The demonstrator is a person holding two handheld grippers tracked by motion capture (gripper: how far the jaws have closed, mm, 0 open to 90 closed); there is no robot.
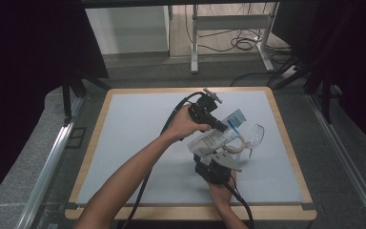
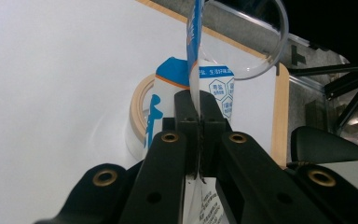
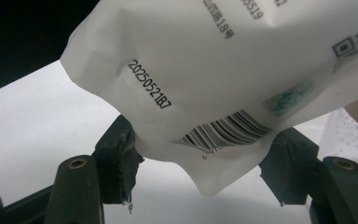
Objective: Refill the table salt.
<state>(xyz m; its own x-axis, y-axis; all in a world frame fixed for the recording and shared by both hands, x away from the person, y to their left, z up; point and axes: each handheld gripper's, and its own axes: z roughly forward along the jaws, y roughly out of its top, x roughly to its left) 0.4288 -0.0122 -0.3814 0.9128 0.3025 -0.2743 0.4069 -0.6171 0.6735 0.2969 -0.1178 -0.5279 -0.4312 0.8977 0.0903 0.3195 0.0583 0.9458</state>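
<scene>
Above the grey mat (image 1: 138, 138), left gripper (image 2: 199, 109) pinches the white pouch (image 1: 218, 135) by its blue top seal while right gripper (image 3: 205, 168) clamps its bottom corner, 2 grips steadying it aloft.

Left tongs (image 1: 218, 125) and right tongs (image 1: 208, 161): black bodies, each topped by a grey three-cornered plate and trailing a thick black cable toward the near edge. Seen in the gripper views, the left tongs (image 2: 199, 114) and right tongs (image 3: 205, 161) had matte black arms with rounded ends, brass-ringed rivet holes and blocky black pads. The forearms were bare, with no sleeves in view.
</scene>
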